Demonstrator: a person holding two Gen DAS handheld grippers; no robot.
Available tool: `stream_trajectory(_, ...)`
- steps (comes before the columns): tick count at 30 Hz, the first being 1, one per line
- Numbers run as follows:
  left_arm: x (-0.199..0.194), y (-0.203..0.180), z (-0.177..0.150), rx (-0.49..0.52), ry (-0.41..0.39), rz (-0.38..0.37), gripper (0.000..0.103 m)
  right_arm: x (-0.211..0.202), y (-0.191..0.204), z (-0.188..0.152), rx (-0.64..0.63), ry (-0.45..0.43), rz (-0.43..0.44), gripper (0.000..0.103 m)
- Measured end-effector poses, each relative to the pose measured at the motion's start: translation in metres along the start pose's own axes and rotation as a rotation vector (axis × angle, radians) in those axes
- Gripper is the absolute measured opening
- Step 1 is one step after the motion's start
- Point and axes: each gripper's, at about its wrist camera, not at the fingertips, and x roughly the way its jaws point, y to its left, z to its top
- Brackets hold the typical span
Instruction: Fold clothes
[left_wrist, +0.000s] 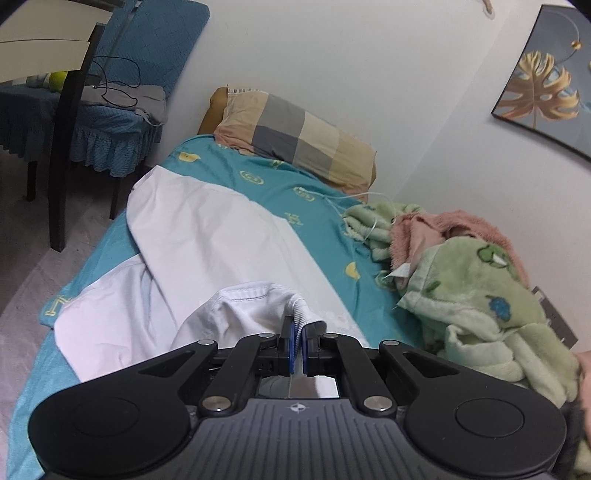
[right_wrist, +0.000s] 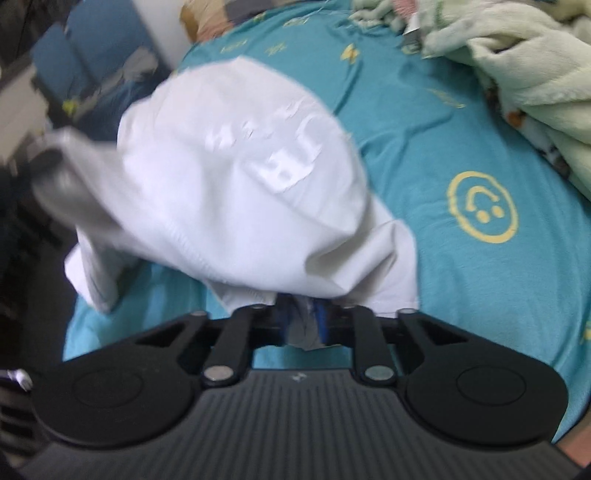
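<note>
In the left wrist view, the left gripper (left_wrist: 298, 326) is seen with its blue-padded fingers (left_wrist: 291, 341) drawn almost together, and the ribbed neckband of a white T-shirt (left_wrist: 207, 229) is pinched between them. The garment is spread from the gripper across the teal bedsheet (left_wrist: 325, 221), one part lying smooth and flat toward the far edge of the bed, another part lying lower toward the near left edge. A checked pillow (left_wrist: 295, 136) is seen at the head of the bed against the white wall (left_wrist: 351, 55), and a green fleece blanket (left_wrist: 476, 295) with a pink towel (left_wrist: 443, 225) is heaped at the right, beside the shirt but apart from it. A chair with a blue cover (left_wrist: 122, 125) stands past the bed's left edge, and a framed leaf picture (left_wrist: 543, 85) hangs on the wall at the right. In the right wrist view, which is blurred by motion, the right gripper (right_wrist: 304, 321) is seen closed on a bunched fold of the white T-shirt (right_wrist: 240, 177), cloth being trapped between the fingers. The shirt is lifted in a rounded bulge above the bedsheet (right_wrist: 461, 280), a glossy white print showing on it, and its left end hangs down in a blurred tail. A yellow smiley print (right_wrist: 482, 206) is seen on the sheet at the right, and the green blanket (right_wrist: 535, 74) lies at the upper right.
</note>
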Motion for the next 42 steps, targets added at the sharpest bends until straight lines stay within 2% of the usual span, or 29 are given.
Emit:
stream_trajectory(4,-0.002,-0.002,-0.008,0.05,0.055,0.06,0.004,-0.023,-0.016,0.007,0.093,-0.064,0.045,0.013)
stream_trajectory(8,-0.002,-0.004,-0.02,0.085,0.089,0.106,0.004,-0.042,-0.022,0.016,0.103,-0.14,0.069,0.013)
stream_trajectory(11,0.0,-0.006,-0.032,0.106,0.115,0.146,0.005,-0.042,-0.024,0.017,0.116,-0.137,0.094,0.013)
stream_trajectory(12,0.001,-0.008,-0.035,0.12,0.121,0.163,0.007,-0.04,-0.024,0.017,0.118,-0.131,0.103,0.013)
stream_trajectory(15,0.007,-0.014,-0.044,0.171,0.129,0.205,0.02,-0.037,-0.026,0.015,0.133,-0.114,0.124,0.013)
stream_trajectory(17,0.01,-0.018,-0.049,0.21,0.132,0.23,0.022,-0.034,-0.03,0.015,0.152,-0.104,0.132,0.013)
stream_trajectory(19,0.016,-0.025,-0.053,0.257,0.139,0.249,0.028,-0.031,-0.034,0.016,0.175,-0.091,0.139,0.013)
stream_trajectory(28,0.042,-0.059,-0.087,0.535,0.154,0.291,0.03,-0.022,-0.048,0.014,0.263,-0.048,0.149,0.013)
stream_trajectory(31,0.042,-0.072,-0.1,0.666,0.129,0.324,0.03,-0.019,-0.049,0.012,0.28,-0.035,0.143,0.014)
stream_trajectory(39,0.046,-0.091,-0.12,0.876,0.046,0.339,0.032,-0.014,-0.046,0.01,0.281,-0.011,0.13,0.017)
stream_trajectory(42,0.056,-0.094,-0.129,0.939,0.041,0.36,0.032,-0.011,-0.045,0.009,0.266,0.001,0.119,0.025)
